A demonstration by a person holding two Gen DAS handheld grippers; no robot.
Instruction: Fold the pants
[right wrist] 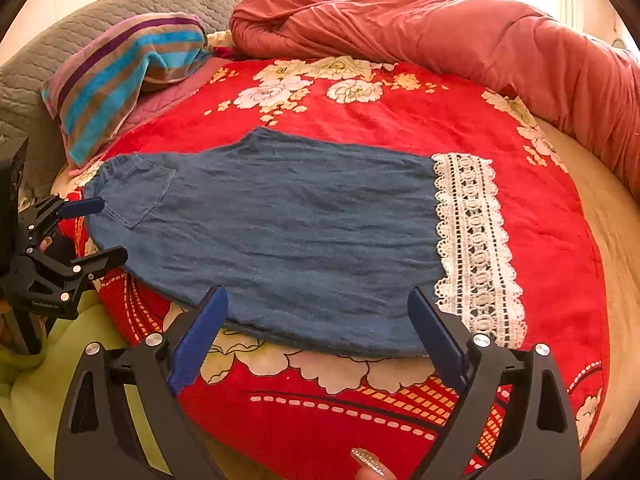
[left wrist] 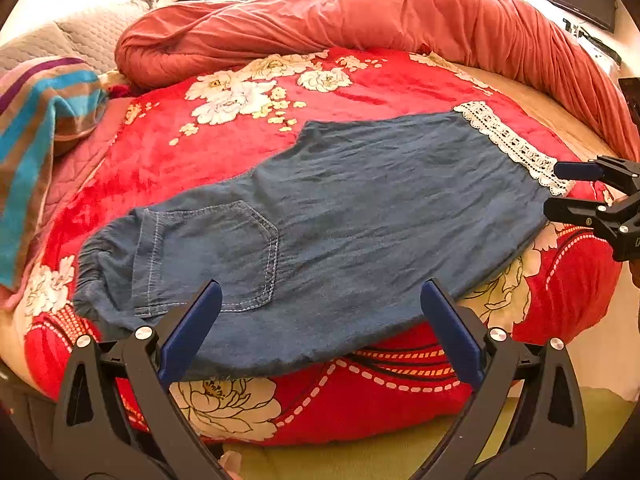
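Blue denim pants (left wrist: pixel 360 208) lie flat on a red floral blanket (left wrist: pixel 240 152) covering the bed, folded lengthwise so both legs look stacked. Waistband (left wrist: pixel 96 276) end points to the left; white lace hem (right wrist: pixel 476 248) points right. Back pocket (left wrist: pixel 224 256) faces up near the waistband.

Left gripper (left wrist: pixel 320 320) hovers at the near edge of the pants by the pocket, jaws spread wide, nothing between them. Seen from the right wrist view it sits just off the waistband corner (right wrist: pixel 90 232).

Right gripper (right wrist: pixel 316 324) hovers over the near edge of the pants toward the lace end, jaws wide apart and empty. In the left wrist view it shows at the far right (left wrist: pixel 560 190), close to the lace corner; contact with the cloth is hard to judge there.

Behind the pants: bunched coral duvet (left wrist: pixel 400 20), striped towel (right wrist: pixel 128 76) on the left, gray quilted pillow (right wrist: pixel 100 12). Green sheet (right wrist: pixel 44 380) below the bed edge.
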